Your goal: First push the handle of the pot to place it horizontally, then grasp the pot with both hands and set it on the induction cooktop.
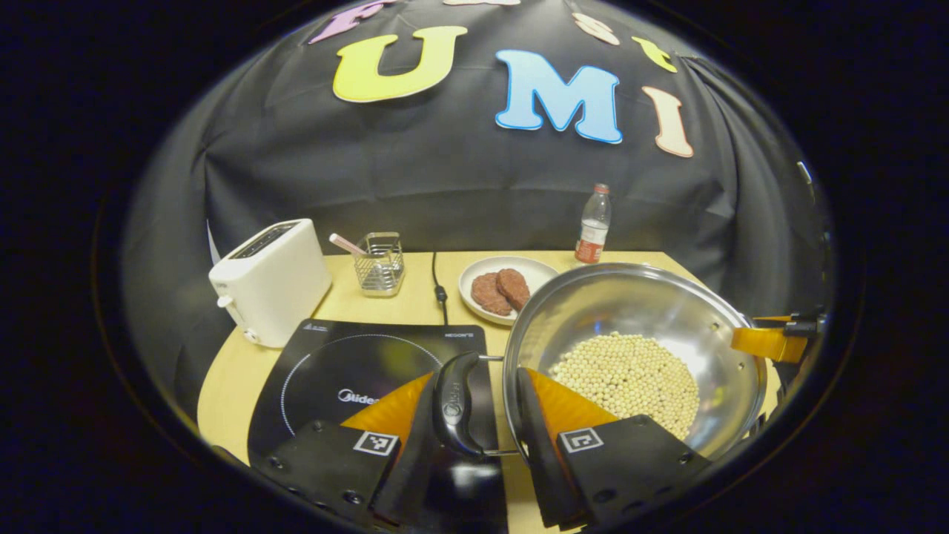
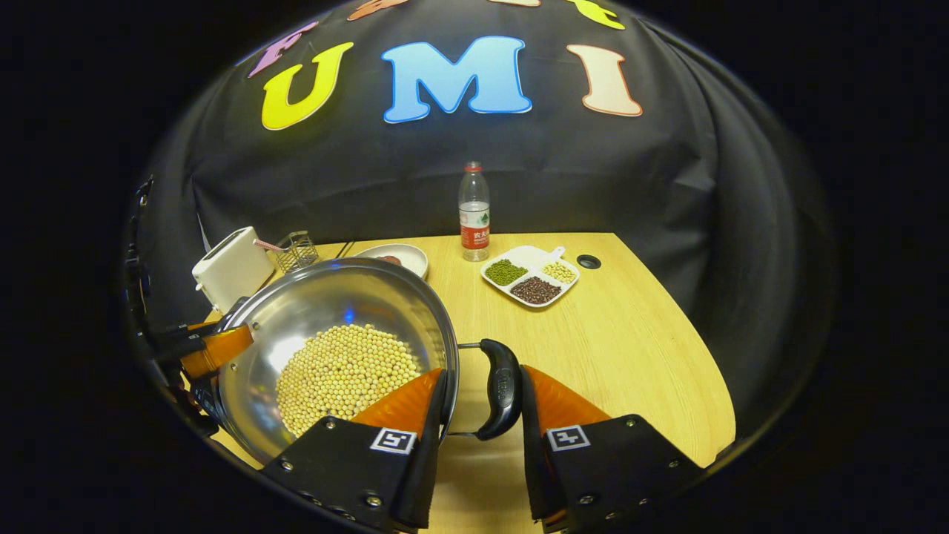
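Observation:
A steel pot (image 1: 630, 308) holding soybeans (image 1: 630, 378) sits just right of the black induction cooktop (image 1: 348, 371). My left gripper (image 1: 474, 415) is shut on the pot's black left handle (image 1: 454, 404), with one finger outside the handle and the other over the rim, inside the pot. In the right gripper view the pot (image 2: 334, 297) lies at the left. My right gripper (image 2: 482, 404) is shut on the black right handle (image 2: 504, 389) in the same way. Each view also shows the other gripper at the pot's far rim (image 1: 771, 343) (image 2: 215, 348).
Behind the cooktop stand a white toaster (image 1: 270, 278), a wire basket (image 1: 379, 263), a plate with two patties (image 1: 504, 288) and a water bottle (image 1: 593, 226). A divided dish of beans (image 2: 530, 276) lies to the right on the wooden table (image 2: 630, 334).

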The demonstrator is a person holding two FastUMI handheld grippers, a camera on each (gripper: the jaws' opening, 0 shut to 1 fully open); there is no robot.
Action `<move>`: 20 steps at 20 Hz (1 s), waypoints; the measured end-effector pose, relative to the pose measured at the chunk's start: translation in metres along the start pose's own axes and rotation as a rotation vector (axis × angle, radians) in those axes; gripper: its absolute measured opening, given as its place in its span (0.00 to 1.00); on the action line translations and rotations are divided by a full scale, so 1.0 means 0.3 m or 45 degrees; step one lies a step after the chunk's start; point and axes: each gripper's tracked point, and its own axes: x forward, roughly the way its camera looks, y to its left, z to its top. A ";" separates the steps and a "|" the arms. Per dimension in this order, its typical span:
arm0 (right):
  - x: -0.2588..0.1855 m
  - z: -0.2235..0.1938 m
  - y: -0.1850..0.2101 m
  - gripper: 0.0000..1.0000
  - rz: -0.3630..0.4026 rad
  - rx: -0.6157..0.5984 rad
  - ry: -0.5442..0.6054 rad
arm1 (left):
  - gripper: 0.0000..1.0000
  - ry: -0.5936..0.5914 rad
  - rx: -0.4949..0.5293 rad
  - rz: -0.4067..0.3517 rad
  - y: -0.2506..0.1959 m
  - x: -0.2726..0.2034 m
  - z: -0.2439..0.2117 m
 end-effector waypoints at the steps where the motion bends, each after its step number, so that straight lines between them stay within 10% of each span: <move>1: -0.005 0.003 0.022 0.49 -0.002 -0.001 -0.006 | 0.61 -0.003 -0.005 -0.001 0.026 -0.009 -0.002; 20: 0.037 0.020 0.512 0.49 0.046 0.031 -0.031 | 0.65 -0.019 -0.001 0.025 0.558 -0.027 -0.007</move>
